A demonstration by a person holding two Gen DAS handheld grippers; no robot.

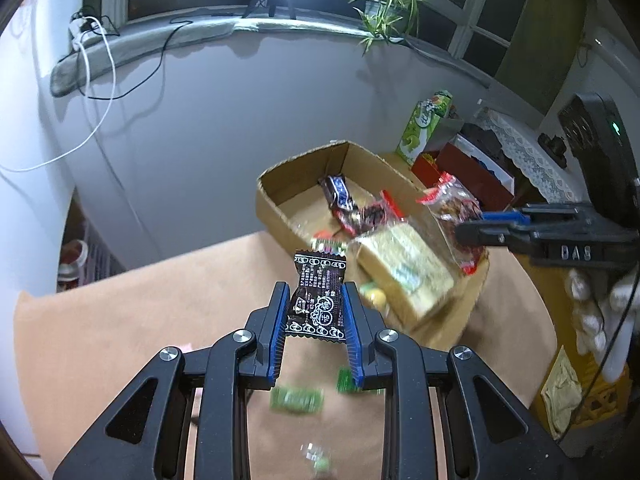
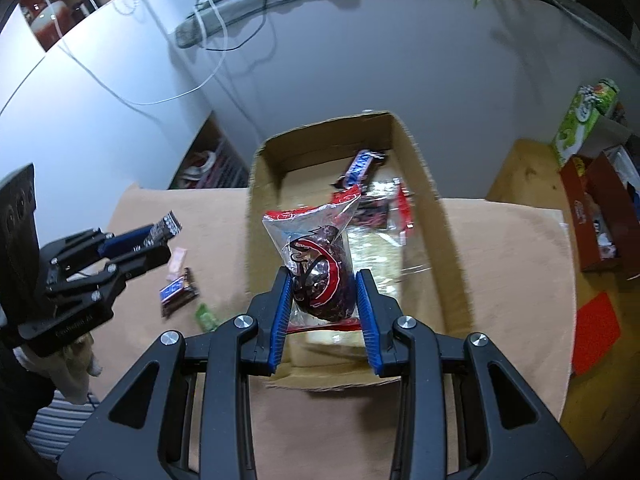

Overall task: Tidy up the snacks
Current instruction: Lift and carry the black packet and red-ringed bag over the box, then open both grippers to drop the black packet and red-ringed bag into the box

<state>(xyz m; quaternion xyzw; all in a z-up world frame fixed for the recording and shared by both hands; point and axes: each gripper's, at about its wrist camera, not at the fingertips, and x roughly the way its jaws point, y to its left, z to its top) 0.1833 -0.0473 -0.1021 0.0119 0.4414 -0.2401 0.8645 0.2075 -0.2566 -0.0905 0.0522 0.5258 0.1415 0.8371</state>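
- Nearest my left camera, the left gripper (image 1: 314, 312) is clenched on a black sachet (image 1: 318, 296), held up over the tan table (image 1: 120, 320), short of the box (image 1: 280, 216).
- Below it I see green sweets (image 1: 296, 399) lying blurred on the table.
- From my right camera, two small bars (image 2: 178, 290) lie on the table left of the box, below the left gripper.
- My right gripper (image 2: 324, 300) grasps a clear bag (image 2: 316, 264) with red trim and dark contents, over the box's near end.
- Inside the box I see a blue-and-white bar (image 2: 362, 166) near the far wall, and clear packets.
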